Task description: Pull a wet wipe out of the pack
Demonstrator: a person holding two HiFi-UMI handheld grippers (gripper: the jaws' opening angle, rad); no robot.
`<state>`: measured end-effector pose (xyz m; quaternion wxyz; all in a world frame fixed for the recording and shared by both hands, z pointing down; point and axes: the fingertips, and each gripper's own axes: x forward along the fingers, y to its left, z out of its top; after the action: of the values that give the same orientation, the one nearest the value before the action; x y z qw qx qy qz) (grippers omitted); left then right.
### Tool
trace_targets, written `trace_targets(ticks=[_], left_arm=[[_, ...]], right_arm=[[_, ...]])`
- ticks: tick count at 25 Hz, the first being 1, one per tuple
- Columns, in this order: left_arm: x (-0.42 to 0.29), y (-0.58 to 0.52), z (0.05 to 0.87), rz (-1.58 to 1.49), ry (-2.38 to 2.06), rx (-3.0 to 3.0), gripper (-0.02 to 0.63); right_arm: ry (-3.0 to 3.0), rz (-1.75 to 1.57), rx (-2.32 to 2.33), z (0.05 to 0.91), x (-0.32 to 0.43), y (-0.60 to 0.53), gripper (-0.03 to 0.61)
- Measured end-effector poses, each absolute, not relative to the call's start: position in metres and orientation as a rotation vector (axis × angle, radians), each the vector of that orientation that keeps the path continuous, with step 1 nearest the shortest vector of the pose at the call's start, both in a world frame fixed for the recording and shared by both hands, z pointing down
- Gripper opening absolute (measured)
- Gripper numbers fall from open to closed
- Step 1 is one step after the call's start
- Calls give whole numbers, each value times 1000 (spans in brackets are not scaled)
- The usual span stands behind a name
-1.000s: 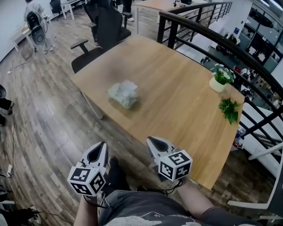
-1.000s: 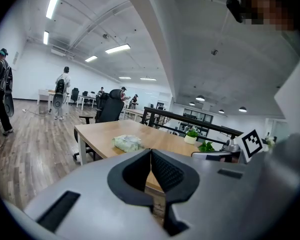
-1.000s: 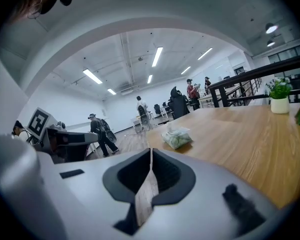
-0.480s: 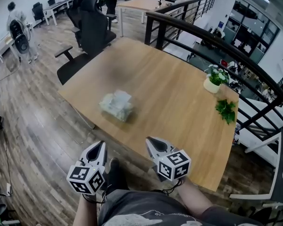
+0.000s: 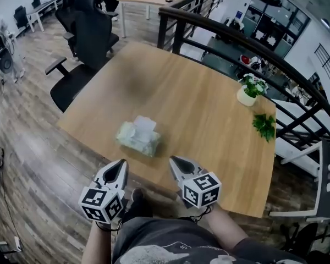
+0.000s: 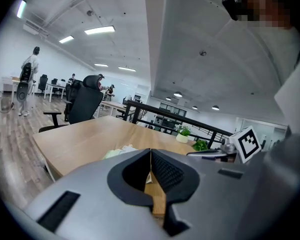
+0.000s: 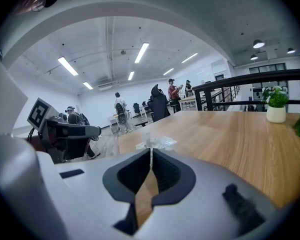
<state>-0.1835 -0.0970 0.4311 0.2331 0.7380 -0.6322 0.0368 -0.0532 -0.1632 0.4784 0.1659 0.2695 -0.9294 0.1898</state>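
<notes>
Well, the big wooden table (image 5: 209, 120) is smooth and light brown, on a streaky plank floor (image 5: 27, 147) by a black railing (image 5: 231, 40). The soft, crinkly wet wipe pack (image 5: 138, 137) lies near the table's close edge, just ahead of my left claw (image 5: 120, 165) and right claw (image 5: 174, 161). Both are clenched tight, holding nothing.

The table (image 5: 209, 120) is light honey-coloured wood, and the pack (image 5: 137, 139) near its front edge is pale green, white on top. The left gripper (image 5: 121, 164) and right gripper (image 5: 174, 160) are grey with black pads and black-and-white square markers. By the right edge a white pot (image 5: 245, 97) holds green leaves.
</notes>
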Motion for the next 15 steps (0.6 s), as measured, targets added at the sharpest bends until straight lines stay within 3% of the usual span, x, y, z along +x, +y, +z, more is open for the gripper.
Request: trace_targets(ticks=[15], left_arm=[[-220, -174, 466, 316, -1521, 2186, 17]], right_arm=[[-2544, 542, 942, 486, -100, -214, 28]])
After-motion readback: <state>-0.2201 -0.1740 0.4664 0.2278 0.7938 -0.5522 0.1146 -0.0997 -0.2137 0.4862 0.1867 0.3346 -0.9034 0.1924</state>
